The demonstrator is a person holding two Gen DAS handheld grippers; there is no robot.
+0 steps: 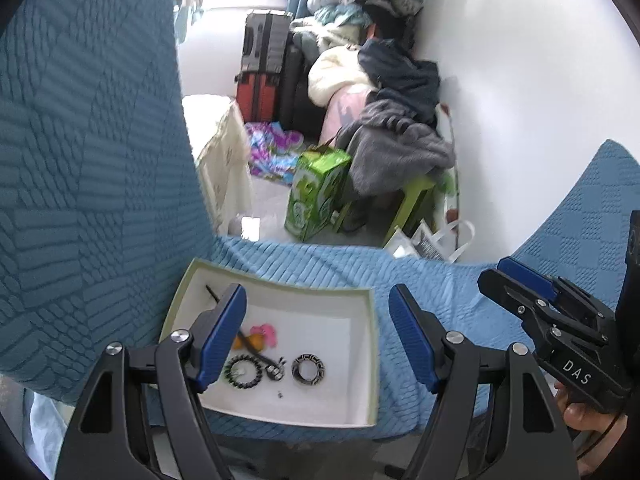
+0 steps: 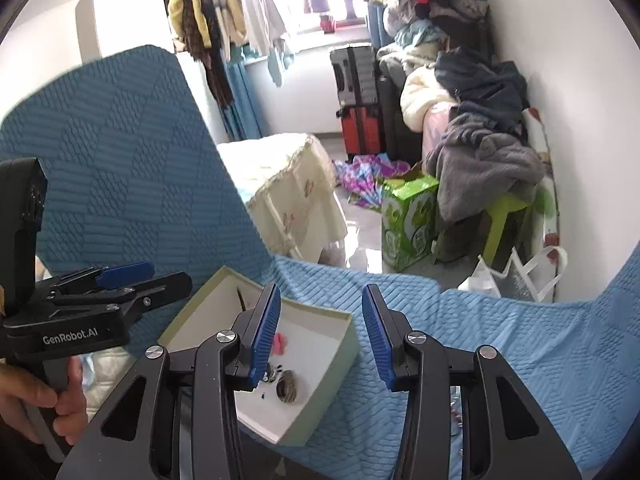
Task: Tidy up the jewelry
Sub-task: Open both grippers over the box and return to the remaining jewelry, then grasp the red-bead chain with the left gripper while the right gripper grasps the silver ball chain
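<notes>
With the white tray (image 1: 362, 360) as the landmark, the left gripper (image 1: 316, 336) hung over its left half, spread wide and empty, above the beaded bracelet (image 1: 243, 372), the patterned ring (image 1: 308, 368) and the pink clip (image 1: 266, 334). The right gripper (image 2: 320, 334) hovered at the tray's right edge, equally open and empty. I judged the risk to be a finger catching the rim and tipping the light tray off the soft blue cover (image 1: 440, 280), spilling the pieces.
</notes>
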